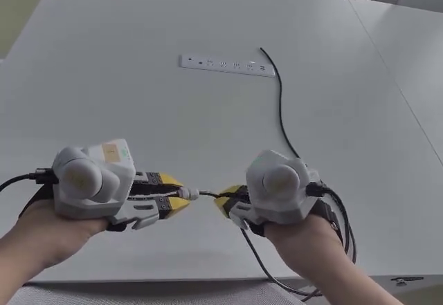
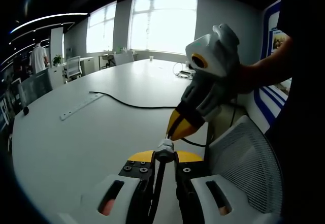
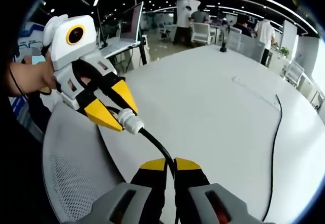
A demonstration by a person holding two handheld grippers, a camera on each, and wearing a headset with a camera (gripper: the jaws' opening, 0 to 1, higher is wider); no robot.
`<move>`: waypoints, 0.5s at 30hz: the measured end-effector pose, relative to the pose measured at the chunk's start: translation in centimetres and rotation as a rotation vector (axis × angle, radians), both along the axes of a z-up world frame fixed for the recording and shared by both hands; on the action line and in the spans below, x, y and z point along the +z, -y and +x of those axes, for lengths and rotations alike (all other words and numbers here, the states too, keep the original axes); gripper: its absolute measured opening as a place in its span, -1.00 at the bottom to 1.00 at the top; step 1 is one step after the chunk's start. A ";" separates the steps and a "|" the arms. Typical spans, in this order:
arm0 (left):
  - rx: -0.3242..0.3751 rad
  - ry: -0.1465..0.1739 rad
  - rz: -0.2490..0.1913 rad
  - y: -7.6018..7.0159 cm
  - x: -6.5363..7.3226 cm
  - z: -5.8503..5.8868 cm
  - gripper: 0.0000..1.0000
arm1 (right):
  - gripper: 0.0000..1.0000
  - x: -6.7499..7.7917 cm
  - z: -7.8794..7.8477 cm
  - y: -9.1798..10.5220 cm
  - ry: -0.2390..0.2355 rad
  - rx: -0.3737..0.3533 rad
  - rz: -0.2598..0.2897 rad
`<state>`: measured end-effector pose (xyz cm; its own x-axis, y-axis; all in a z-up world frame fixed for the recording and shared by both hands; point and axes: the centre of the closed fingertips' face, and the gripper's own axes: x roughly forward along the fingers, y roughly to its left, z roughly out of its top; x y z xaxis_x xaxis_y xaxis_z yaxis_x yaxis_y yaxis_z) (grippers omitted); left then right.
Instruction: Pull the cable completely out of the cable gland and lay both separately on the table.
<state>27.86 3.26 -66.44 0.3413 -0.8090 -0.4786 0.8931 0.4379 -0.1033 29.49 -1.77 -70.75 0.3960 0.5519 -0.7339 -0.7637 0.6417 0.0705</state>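
Here the left gripper sits at the lower left of the head view. Its yellow-tipped jaws are closed to a narrow gap on the small white plastic cable gland, which pokes out just past the tips. Facing it from the lower right, the right gripper has its jaws pinched nearly together on the thin black cable, near the gland's mouth. The two tools point at each other along one line. I judge this a sensible set-up for a straight pull: one holds the fitting fixed while the other draws the cable along the gland's axis, gripping close so little slack can bend. Both hover by the near edge of the white worktop.

The gland is the only thing here that holds anything, and the cable is not yet out of it: a short black stretch bridges the two sets of jaws. In the left gripper view a dark line runs back between that gripper's jaws behind the gland. It may be the cable's far end, but I cannot tell. In the upper middle of the head view a long white power strip lies with its black cord trailing toward the lower right, well apart from the work.
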 end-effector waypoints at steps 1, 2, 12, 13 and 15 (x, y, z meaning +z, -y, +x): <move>0.001 0.000 -0.001 0.0 0.0 0.0 -0.70 | -1.00 -0.2 0.1 0.2 -0.005 -0.010 0.001; 0.002 0.000 -0.002 0.0 0.1 0.0 -0.70 | -1.00 -0.3 0.1 0.3 -0.017 -0.024 0.007; 0.003 0.003 -0.003 0.1 0.0 0.0 -0.70 | -1.00 -1.3 0.4 1.4 -0.108 -0.132 0.050; 0.003 0.002 -0.004 0.2 0.0 0.1 -0.70 | -1.00 -1.3 0.3 1.4 -0.108 -0.131 0.050; 0.003 0.002 -0.002 0.2 0.0 0.1 -0.70 | -1.00 -1.3 0.4 1.4 -0.112 -0.137 0.052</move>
